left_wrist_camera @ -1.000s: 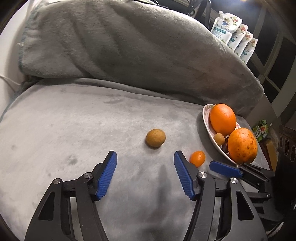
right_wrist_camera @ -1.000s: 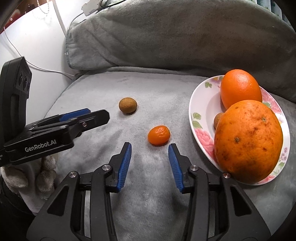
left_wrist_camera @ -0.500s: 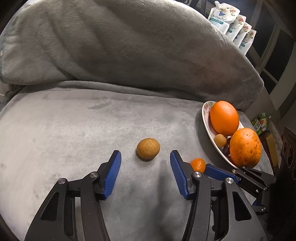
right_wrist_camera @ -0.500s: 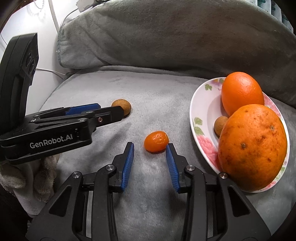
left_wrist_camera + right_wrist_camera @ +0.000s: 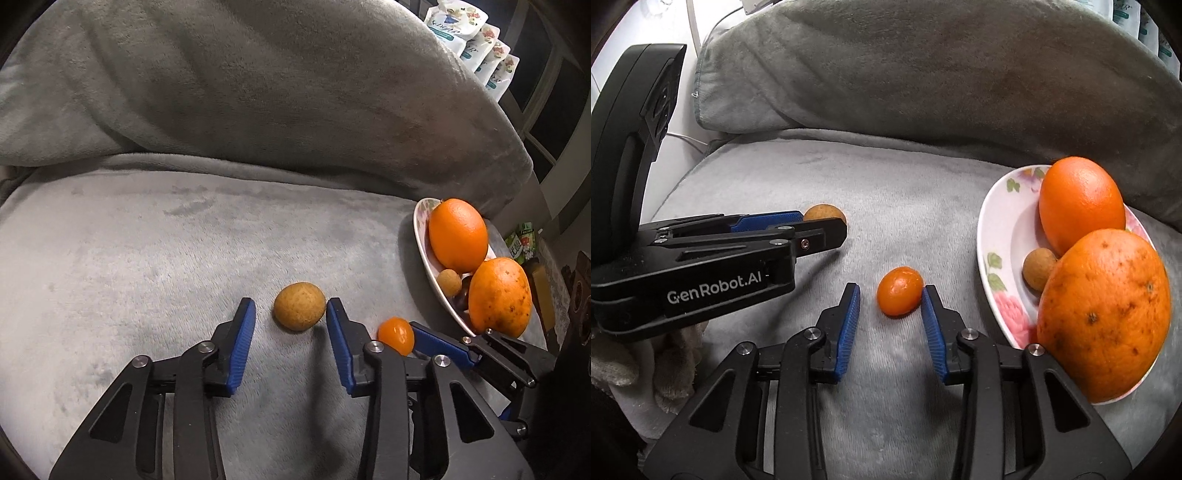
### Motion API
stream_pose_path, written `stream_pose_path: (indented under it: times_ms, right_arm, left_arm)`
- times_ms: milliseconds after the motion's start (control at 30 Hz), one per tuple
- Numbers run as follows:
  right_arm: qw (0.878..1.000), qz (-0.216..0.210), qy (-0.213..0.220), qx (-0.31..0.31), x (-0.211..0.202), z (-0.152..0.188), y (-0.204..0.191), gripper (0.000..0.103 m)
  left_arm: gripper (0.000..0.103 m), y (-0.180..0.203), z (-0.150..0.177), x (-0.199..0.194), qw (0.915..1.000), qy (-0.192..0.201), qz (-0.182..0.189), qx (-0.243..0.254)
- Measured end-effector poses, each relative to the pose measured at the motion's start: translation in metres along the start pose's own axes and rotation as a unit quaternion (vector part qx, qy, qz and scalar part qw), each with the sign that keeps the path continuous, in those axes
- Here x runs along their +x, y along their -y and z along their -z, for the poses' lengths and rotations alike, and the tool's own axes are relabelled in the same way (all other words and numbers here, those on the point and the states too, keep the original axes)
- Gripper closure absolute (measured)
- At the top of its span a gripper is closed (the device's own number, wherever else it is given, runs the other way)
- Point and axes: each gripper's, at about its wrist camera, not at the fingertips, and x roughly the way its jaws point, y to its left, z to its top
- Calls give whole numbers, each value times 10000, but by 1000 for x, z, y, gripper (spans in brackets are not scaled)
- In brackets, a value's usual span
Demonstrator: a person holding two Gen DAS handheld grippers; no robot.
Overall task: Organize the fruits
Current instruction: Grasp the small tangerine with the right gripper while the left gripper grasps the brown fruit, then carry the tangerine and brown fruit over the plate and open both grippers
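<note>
Both tongs were spread: the left tongs (image 5: 290, 325) bracketed the brown fruit (image 5: 299, 306) on the grey cushion (image 5: 147, 251), the right tongs (image 5: 891, 308) the kumquat (image 5: 899, 291), its right pad seemingly touching.

**Materials and surface finishes of the fruit, plate and grippers**

The grey blanket (image 5: 147, 258) is a matt, short-pile plush cloth. The left gripper (image 5: 290, 314) and right gripper (image 5: 891, 300) show satin black plastic arms, ribbed blue pads (image 5: 849, 328) that look rubbery, and bright metal pivot pins. The brown fruit (image 5: 299, 305) has a dull, finely speckled skin. The small orange fruit (image 5: 899, 291) is smooth and glossy. The plate (image 5: 993, 236) appears to be glazed ceramic with a printed floral pattern. The large oranges (image 5: 1080, 201) carry a pebbled, slightly shiny peel.
</note>
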Motion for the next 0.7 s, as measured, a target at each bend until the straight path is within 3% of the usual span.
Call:
stream_pose_path:
  times_ms: [133,400,700]
  right_arm:
    - [10000,25,1,47,1,0,1,78]
    - [9999,-59,66,56,-1,1,4,79]
    - [9990,-335,298,29,-23,4,5,79]
  left_arm:
    - [74,0,-2,2,10000,10,25,52]
    - [76,0,0,-3,10000,88,13,11]
    - [76,3,1,-37,9992,401,-80,11]
